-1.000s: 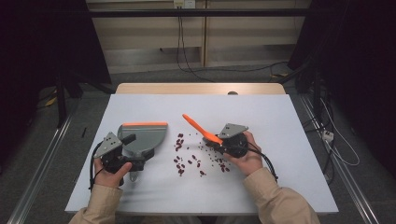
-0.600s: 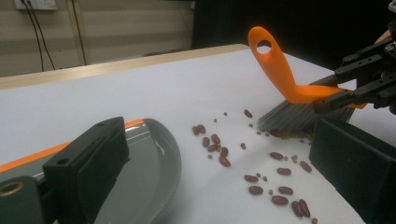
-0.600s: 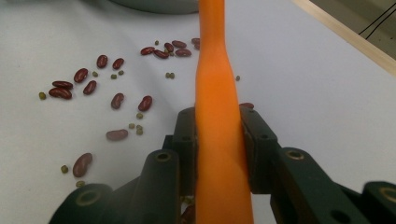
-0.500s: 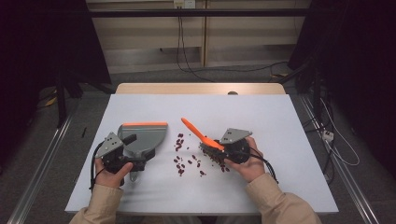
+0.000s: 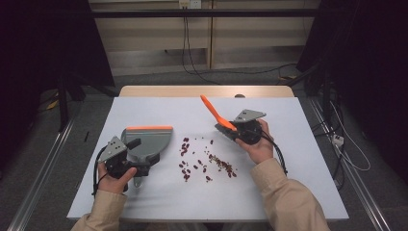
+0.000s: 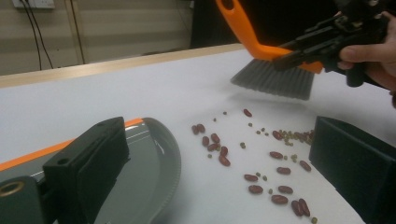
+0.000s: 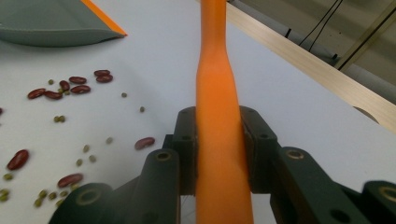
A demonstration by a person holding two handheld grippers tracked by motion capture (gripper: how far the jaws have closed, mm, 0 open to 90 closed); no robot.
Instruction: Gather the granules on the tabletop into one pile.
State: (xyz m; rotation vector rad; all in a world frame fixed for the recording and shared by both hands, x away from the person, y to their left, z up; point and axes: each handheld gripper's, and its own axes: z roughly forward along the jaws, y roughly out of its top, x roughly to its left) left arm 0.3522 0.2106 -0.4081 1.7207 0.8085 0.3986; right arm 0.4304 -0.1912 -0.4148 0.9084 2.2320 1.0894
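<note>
At the table's (image 5: 288, 192) centre, red beans (image 5: 185, 168) and small green ones are lying loose, light and apt to roll. At their 2 o'clock the right gripper (image 5: 230, 129) is pinching the orange brush (image 5: 211, 109) by its stiff handle, bristles lifted. At 9 o'clock the left gripper (image 5: 139, 169) is clamping the grey dustpan (image 5: 149, 139) by its rear handle; both tools look light and rigid.

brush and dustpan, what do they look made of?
Brush: smooth orange handle with a soft sheen, probably moulded plastic; fine grey bristles, likely synthetic. Dustpan: grey body with glossy highlights in the left gripper view and an orange strip along its front edge, probably plastic too, strip possibly rubber.
</note>
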